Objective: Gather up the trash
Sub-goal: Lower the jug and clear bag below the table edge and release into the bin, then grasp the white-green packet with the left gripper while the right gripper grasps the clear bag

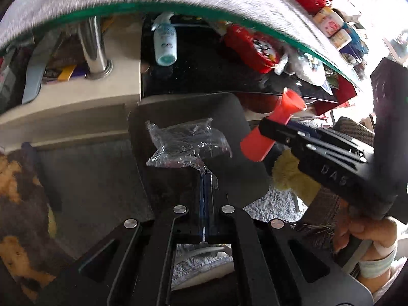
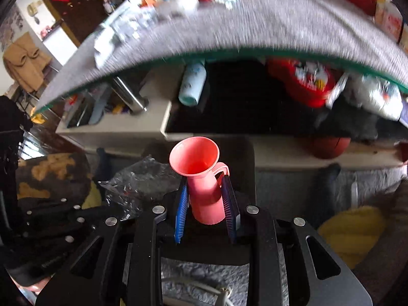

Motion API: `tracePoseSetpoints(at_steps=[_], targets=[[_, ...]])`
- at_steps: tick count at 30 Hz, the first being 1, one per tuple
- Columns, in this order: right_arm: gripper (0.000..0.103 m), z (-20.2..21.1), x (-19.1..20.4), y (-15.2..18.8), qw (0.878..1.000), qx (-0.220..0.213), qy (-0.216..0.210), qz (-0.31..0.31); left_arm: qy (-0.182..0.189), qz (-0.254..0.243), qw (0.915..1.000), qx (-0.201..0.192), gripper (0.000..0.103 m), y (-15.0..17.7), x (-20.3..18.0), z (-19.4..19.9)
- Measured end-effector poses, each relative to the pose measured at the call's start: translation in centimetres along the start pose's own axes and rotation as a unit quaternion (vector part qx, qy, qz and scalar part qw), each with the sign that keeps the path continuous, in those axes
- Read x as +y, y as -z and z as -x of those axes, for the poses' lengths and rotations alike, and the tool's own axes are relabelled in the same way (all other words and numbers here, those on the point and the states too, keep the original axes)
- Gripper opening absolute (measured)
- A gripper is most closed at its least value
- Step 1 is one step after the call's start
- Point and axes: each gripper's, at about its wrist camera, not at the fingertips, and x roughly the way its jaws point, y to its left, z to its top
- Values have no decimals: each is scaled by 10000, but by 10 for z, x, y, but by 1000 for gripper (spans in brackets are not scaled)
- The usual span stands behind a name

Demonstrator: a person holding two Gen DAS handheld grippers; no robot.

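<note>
My left gripper (image 1: 207, 178) is shut on a crumpled clear plastic wrapper (image 1: 187, 144), which hangs from the fingertips over a dark grey bin (image 1: 230, 112). The wrapper (image 2: 139, 182) also shows at the left of the right wrist view. My right gripper (image 2: 206, 193) is shut on a pink plastic cup with a handle (image 2: 204, 178), gripped between the blue pads (image 2: 181, 211) with its flared mouth facing forward. In the left wrist view the right gripper (image 1: 266, 130) holds the cup (image 1: 278, 122) just right of the wrapper, above the bin's right edge. The bin (image 2: 246, 155) lies right behind the cup.
A table with a grey cloth and green edge (image 1: 178, 7) arches overhead, cluttered on top. On its lower shelf lie a white bottle (image 1: 165, 43) and a red tin (image 1: 251, 47). A basketball (image 2: 329, 148), a yellow fluffy thing (image 2: 352, 232) and shaggy carpet (image 1: 275, 206) surround the bin.
</note>
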Motion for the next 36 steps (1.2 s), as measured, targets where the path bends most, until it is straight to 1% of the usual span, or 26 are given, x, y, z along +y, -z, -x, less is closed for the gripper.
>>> tracePoseSetpoints(at_steps=[3,7,8,9,10,11,13,14,15,16,17,18,19,20,21,22,23,25,27,31,36], targets=[[28,-8,-2,3,9999,142,-35,-66,20,41,10000,64,0,-1,2,-6],[28,-11,-4,2,9998,166,-1,-141,-1,29,9999,132,2,-1,4,-10],[28,-10,-5,2,9997,159,4,-161,-21,31,9999,137,10,-3,4,-10],[35,-10,-7,2,9997,150,22,-189,-51,36,9999,130,22,-3,4,-9],[43,-10,-9,0,9997,143,27,-212,-72,35,9999,112,27,-4,4,-9],[46,-9,-10,-1,9996,128,33,-234,-99,30,9999,90,33,-5,4,-7],[48,-7,-13,-3,9995,93,75,-280,-158,22,9999,34,38,-6,5,-4],[49,-5,-14,-4,9995,68,102,-305,-178,32,9998,7,43,-7,5,-2],[52,-4,-15,-5,9994,38,124,-326,-211,49,9998,-39,49,-7,6,1],[57,0,-17,-7,9992,-14,173,-355,-249,56,9996,-83,52,-8,7,5],[60,5,-19,-10,9990,-75,238,-378,-299,54,9995,-123,58,-9,8,8],[66,9,-21,-12,9987,-131,288,-391,-371,43,9991,-183,66,-10,8,14],[71,17,-23,-16,9981,-246,385,-412,-416,25,9988,-242,70,-11,7,19],[74,24,-24,-20,9976,-328,448,-421,-442,9,9986,-293,79,-12,7,24],[80,29,-25,-23,9971,-400,495,-428,-473,-12,9982,-368,85,-14,6,30],[86,38,-26,-28,9962,-512,555,-436,-508,-27,9978,-434,88,-16,5,36],[88,47,-26,-32,9954,-610,589,-438,-533,-39,9974,-481,92,-17,4,40],[94,60,-26,-40,9943,-773,587,-449,-604,-45,9963,-612,95,-22,2,53],[95,73,-25,-47,9929,-948,538,-470,-638,-30,9952,-740,95,-26,0,65],[96,88,-21,-61,9914,-1138,477,-434,-655,2,9933,-952,95,-35,-3,85],[96,90,-16,-78,9910,-1207,448,-356,-787,-79,9897,-1191,95,-51,-8,105]])
